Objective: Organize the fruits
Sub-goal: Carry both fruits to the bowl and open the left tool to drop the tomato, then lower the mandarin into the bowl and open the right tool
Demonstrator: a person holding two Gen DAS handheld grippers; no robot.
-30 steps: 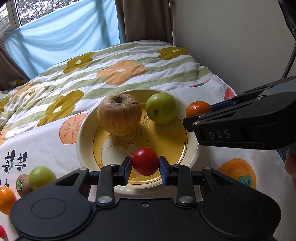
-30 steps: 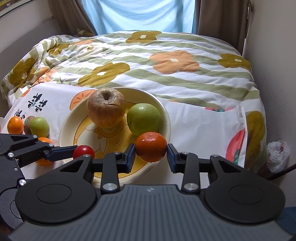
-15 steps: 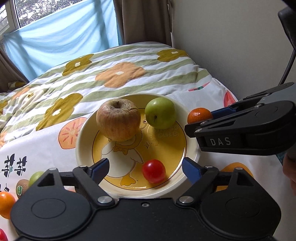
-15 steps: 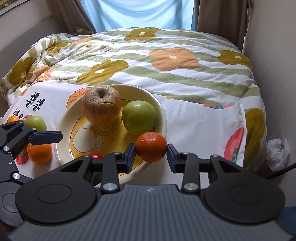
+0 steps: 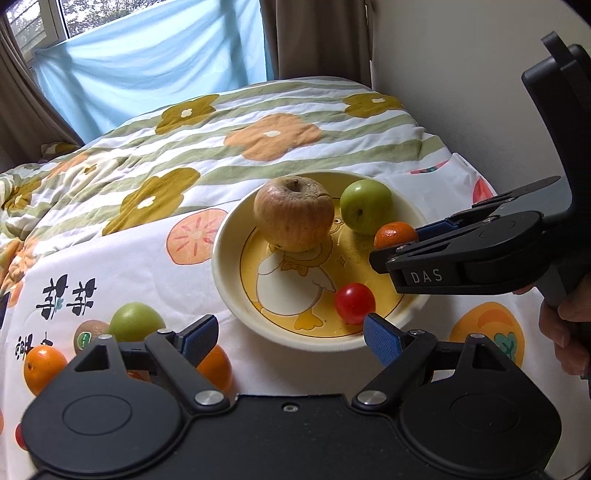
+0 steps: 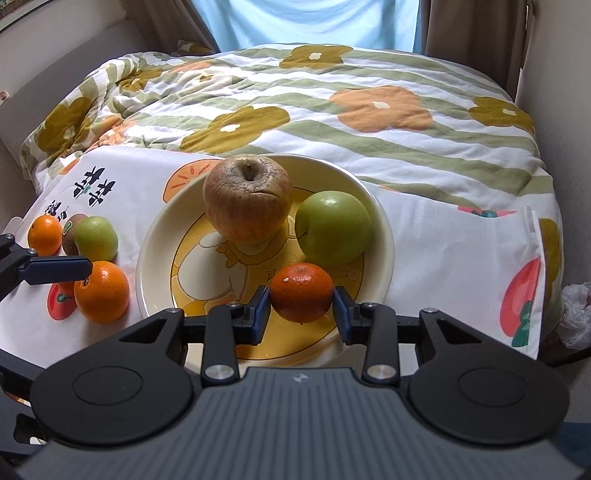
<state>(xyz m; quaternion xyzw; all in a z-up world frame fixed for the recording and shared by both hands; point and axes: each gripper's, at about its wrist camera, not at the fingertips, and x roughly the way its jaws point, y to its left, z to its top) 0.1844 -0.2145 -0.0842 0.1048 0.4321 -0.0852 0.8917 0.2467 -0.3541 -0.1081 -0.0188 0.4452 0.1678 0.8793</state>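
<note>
Tangerine (image 6: 301, 292) sits clamped in the right hand-held gripper (image 6: 301, 314), seemingly above the plate (image 6: 384, 236); left hand-held gripper (image 5: 291, 336) gapes empty

It was a home bedroom: a floral quilt (image 6: 369, 110) covered the bed beneath a curtained window (image 5: 74, 14), brown curtains (image 5: 317, 37) hanging alongside.

From the right wrist, the left tongs (image 6: 55, 268) are cut by the frame's left edge and hide part of a small red fruit (image 6: 66, 287). The kiwi (image 6: 72, 233) sits half behind the loose green apple (image 6: 96, 238). The plate's (image 6: 384, 236) near rim is hidden by the right tongs (image 6: 301, 314)
</note>
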